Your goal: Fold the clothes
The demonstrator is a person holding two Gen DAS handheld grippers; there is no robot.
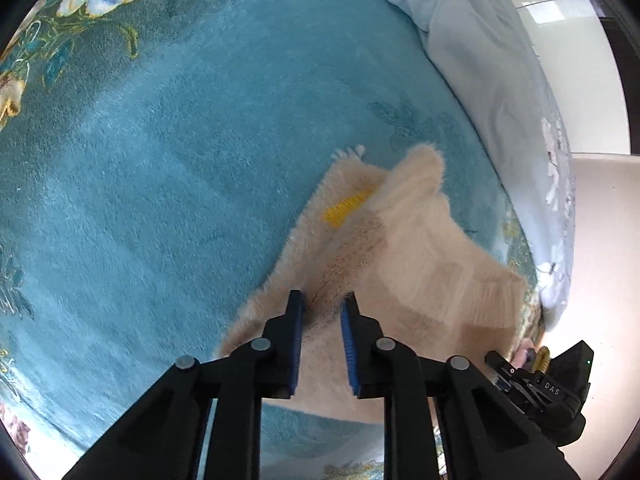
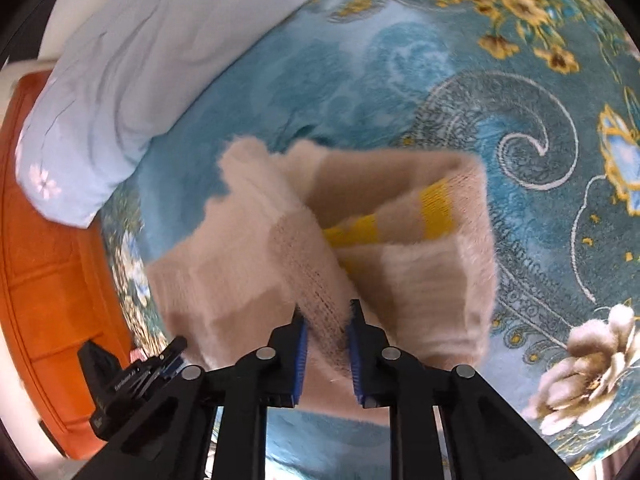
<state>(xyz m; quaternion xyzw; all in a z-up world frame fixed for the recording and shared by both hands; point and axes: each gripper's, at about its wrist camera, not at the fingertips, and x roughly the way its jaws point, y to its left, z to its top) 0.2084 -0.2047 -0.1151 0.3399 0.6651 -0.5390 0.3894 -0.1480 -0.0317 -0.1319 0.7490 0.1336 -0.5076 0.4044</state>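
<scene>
**Both claws grip a fuzzy beige garment over the teal blanket**

Nearest the left wrist camera, the left claw (image 1: pixel 323 300) is nearly closed, its blue pads pinching a fold of the beige fuzzy garment (image 1: pixel 404 256). The cloth spreads away from the tips toward the upper right, showing a yellow stripe (image 1: pixel 348 206) and a small white tag at its far edge. The other tool shows at the lower right, at the garment's far corner.

In the right wrist view, the right claw (image 2: pixel 325 307) is likewise nearly closed on a ridge of the same garment (image 2: pixel 424 280), which bunches up in loose folds with yellow bands inside. The picture is blurred.

Under the garment lies a teal blanket (image 1: pixel 160 160) with gold and white flowers. Beyond it rests a pale blue pillow (image 2: pixel 120 80), touching the blanket's edge, and past that an orange padded surface (image 2: pixel 48 260).
</scene>
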